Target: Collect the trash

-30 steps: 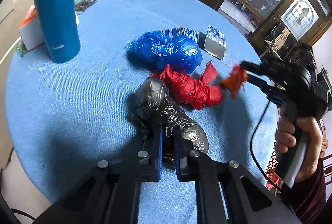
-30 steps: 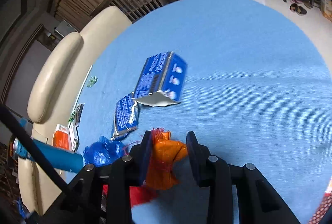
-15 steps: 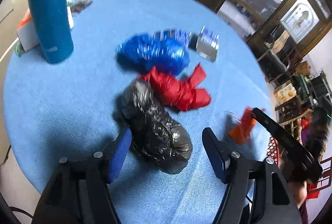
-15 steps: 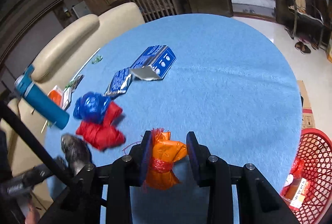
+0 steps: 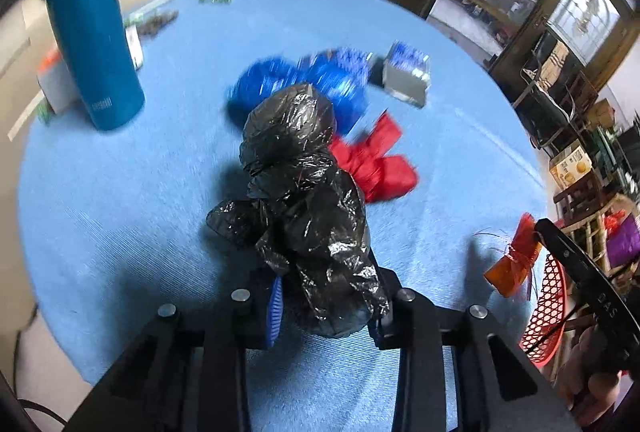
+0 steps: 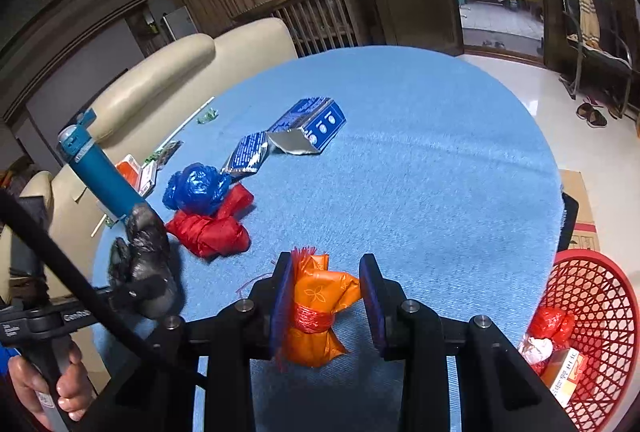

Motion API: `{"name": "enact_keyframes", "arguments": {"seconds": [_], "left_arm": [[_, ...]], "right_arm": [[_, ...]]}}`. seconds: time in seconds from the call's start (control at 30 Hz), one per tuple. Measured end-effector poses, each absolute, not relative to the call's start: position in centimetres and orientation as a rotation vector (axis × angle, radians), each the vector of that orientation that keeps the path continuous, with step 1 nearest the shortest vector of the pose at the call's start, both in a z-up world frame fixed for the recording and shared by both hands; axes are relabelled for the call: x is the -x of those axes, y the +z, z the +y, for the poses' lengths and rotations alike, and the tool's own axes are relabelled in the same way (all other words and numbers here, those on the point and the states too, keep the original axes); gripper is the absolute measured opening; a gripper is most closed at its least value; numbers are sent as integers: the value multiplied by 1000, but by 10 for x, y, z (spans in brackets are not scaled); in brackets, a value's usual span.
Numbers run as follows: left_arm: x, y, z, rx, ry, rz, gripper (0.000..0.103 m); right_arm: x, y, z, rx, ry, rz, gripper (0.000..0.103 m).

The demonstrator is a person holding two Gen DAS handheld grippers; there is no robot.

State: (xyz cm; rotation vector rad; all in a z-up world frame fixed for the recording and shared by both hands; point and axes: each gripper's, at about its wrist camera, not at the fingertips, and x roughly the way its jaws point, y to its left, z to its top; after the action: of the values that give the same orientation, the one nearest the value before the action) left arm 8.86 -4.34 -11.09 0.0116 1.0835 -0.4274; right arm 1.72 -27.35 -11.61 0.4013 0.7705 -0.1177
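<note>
Between the left gripper point(image 5: 326, 306) fingers, clamped low, the black bag bundle point(image 5: 304, 199) looks light, soft and crinkly; the right gripper point(image 6: 326, 298) fingers pinch the orange bundle point(image 6: 316, 312).

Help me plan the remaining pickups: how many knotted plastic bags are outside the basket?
4: black bag in left gripper, orange bag in right gripper, blue bag and red bag on the table.

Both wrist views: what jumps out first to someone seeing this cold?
The black bag, clamped in the left gripper and filling the middle of its view. Next, the orange bundle gripped by the right gripper above the blue table, with the red basket at the table's right edge. Blue bag and red bag lie together further back on the left.
</note>
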Motion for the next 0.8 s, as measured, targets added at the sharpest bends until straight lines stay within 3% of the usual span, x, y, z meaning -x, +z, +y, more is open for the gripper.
{"name": "enact_keyframes", "arguments": {"seconds": [0.43,0.8], "left_arm": [[-23,-45,-95,-270,-465,824,35],[-3,-20,-125,-366,-509,729,35]], "right_arm": [[18,-88,-299,-430,-144,680,36],[54,-72,-322,-433,-194,612,36]]}}
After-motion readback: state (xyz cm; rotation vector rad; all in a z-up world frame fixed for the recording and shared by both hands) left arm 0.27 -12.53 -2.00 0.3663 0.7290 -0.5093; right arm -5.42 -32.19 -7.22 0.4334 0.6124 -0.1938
